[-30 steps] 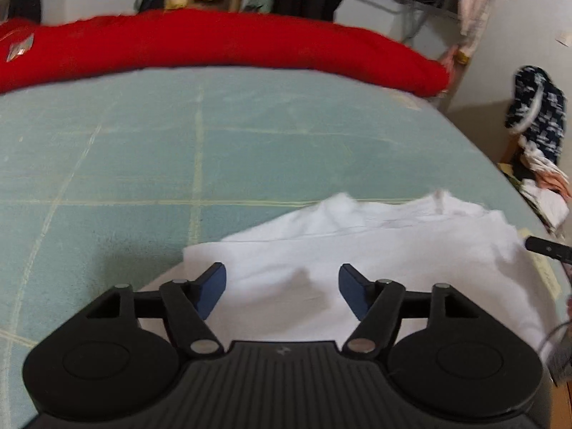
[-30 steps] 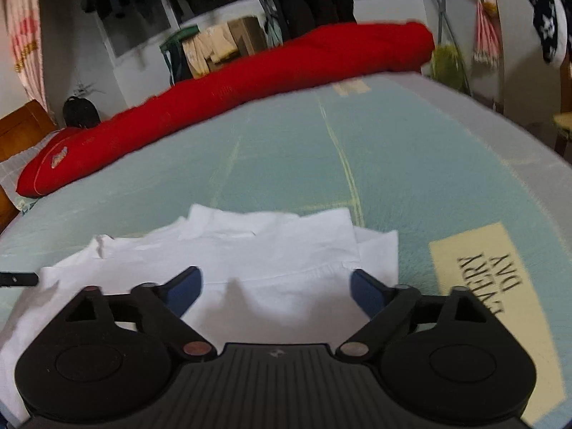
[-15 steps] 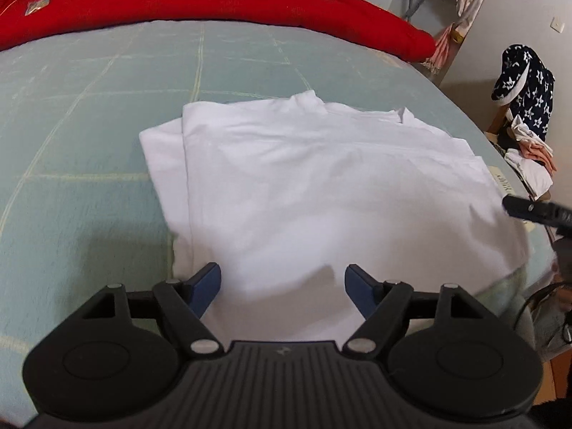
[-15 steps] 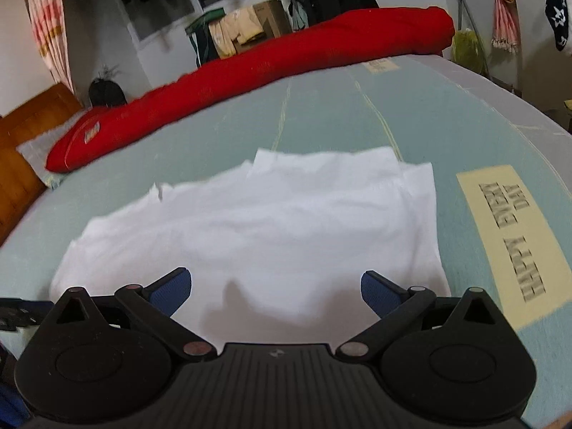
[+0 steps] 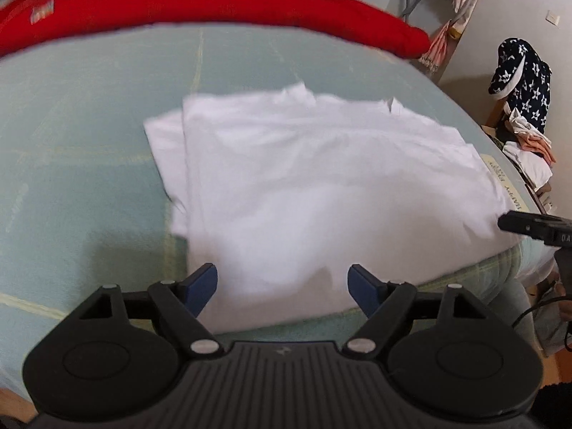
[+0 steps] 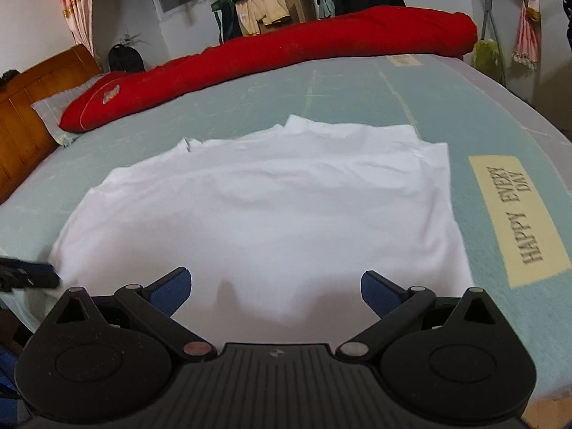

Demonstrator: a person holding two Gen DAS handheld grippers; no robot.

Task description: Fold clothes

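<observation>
A white garment (image 5: 314,186) lies folded flat on the pale green bed (image 5: 71,136), its near edge at the bed's front edge; it also shows in the right wrist view (image 6: 264,214). My left gripper (image 5: 284,286) is open and empty above the garment's near edge. My right gripper (image 6: 276,291) is open and empty above the garment's near edge too. The right gripper's tip shows at the far right of the left wrist view (image 5: 529,227). The left gripper's tip shows at the far left of the right wrist view (image 6: 25,277).
A long red rolled quilt (image 6: 286,53) lies along the bed's far side. A wooden headboard (image 6: 25,118) stands at the left. A yellow label (image 6: 514,218) is printed on the sheet. A chair with piled clothes (image 5: 522,107) stands beside the bed.
Both grippers have drawn back and risen from the garment, so more of it shows. The garment lies still on the bed. Both stay open.
</observation>
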